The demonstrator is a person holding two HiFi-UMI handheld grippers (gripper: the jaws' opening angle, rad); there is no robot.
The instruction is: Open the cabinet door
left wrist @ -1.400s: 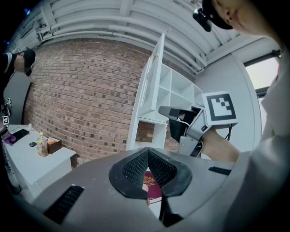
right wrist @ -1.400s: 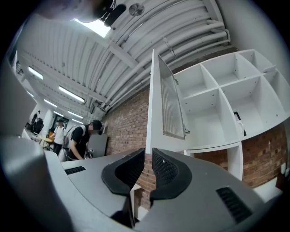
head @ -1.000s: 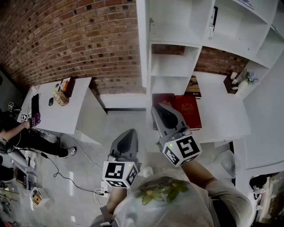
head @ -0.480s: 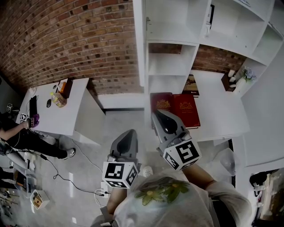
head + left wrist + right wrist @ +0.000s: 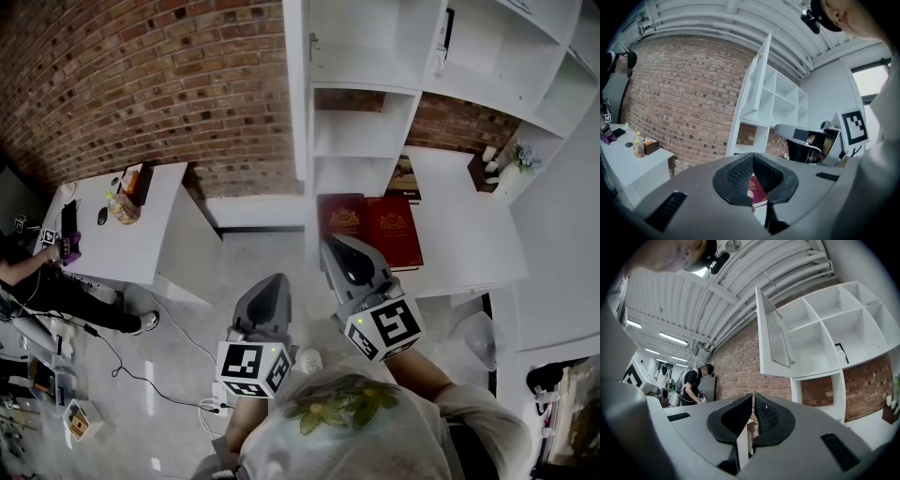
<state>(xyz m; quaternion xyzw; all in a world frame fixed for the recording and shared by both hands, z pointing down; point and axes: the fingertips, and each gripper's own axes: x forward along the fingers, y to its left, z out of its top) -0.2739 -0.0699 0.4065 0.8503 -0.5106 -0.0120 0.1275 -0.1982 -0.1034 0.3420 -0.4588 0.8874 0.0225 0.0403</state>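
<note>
The white cabinet door [image 5: 295, 94] stands swung out, edge-on to me in the head view, and the compartment [image 5: 375, 42] behind it is bare. The right gripper view shows the door [image 5: 771, 333] hanging open to the left of the shelves. My right gripper [image 5: 339, 246] is held level below the shelf unit, shut with nothing between its jaws and well short of the door. Lower left, my left gripper [image 5: 270, 286] has its jaws slightly apart and empty, and red books show through the gap [image 5: 752, 180].
Two red books [image 5: 370, 225] lie on the white desk [image 5: 469, 244] under the shelves. A second white desk [image 5: 122, 234] at the left carries a bottle and a box, and a person [image 5: 37, 272] sits at it. Cables trail over the floor [image 5: 141, 366].
The right gripper has shifted slightly nearer me and lower in the head view. The left gripper has not moved. The door stays open.
</note>
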